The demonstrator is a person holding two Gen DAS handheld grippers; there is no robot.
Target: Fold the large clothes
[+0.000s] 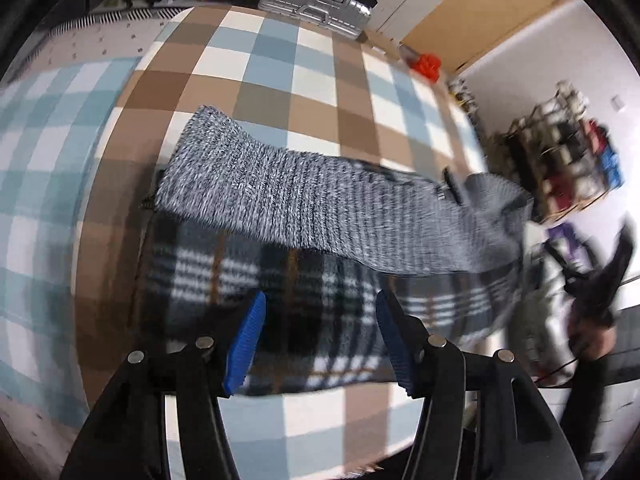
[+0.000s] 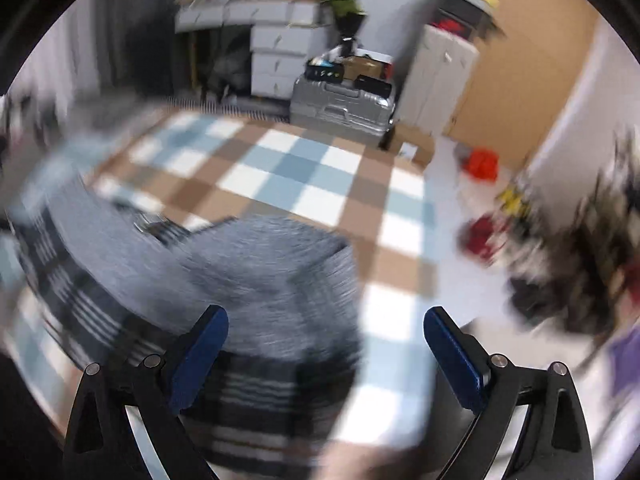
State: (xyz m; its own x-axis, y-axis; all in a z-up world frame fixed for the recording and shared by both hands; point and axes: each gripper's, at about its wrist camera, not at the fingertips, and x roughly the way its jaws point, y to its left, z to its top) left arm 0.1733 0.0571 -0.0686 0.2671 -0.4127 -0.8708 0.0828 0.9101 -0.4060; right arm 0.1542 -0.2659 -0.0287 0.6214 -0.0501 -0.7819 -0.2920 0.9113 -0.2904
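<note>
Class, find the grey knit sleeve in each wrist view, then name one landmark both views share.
Left wrist: the grey knit sleeve stretches across the middle, lying over the plaid garment.
Right wrist: blurred, low and left of centre, above the gripper's fingers.
Shared landmark: the silver suitcase beyond the checked cover's far edge.

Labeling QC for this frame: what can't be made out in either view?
- Garment outline: right wrist view motion-blurred; left view, its near edge sits behind the left gripper.
- Right gripper: smeared, jaws unreadable in left view.
- Shelf contents: blurred, too small.
- Suitcase: cut by top edge, left view.
</note>
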